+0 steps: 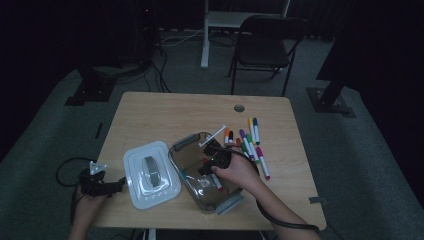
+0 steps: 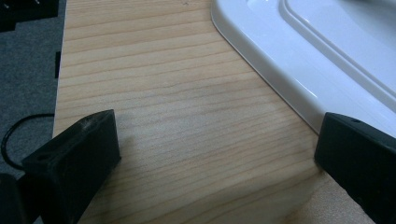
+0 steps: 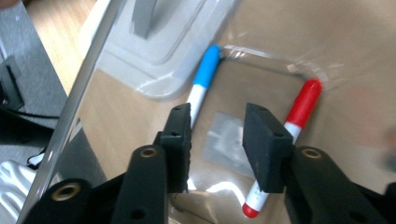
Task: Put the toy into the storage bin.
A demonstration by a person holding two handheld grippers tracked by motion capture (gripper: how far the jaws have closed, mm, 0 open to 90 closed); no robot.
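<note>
A clear plastic box (image 1: 176, 161) with grey end latches sits at the table's middle. My right gripper (image 1: 210, 156) hovers above it, a hand on its body. In the right gripper view the gripper (image 3: 217, 140) stands open over the box floor (image 3: 261, 70) with nothing between its pads. A blue-capped marker (image 3: 204, 74) lies just left of the jaws and a red-capped marker (image 3: 299, 112) just right of them. The box's white lid (image 1: 137, 190) lies flat to the left. My left gripper (image 1: 117, 184) rests at the table's left edge, open (image 2: 217, 144), beside the lid (image 2: 299, 60).
Several coloured markers (image 1: 252, 137) lie loose on the wooden table (image 1: 165, 110) right of the box. A cable hole (image 1: 239, 108) sits near the far edge. A dark folding chair (image 1: 265, 45) stands beyond the table. Bare wood (image 2: 163, 93) lies between the left jaws.
</note>
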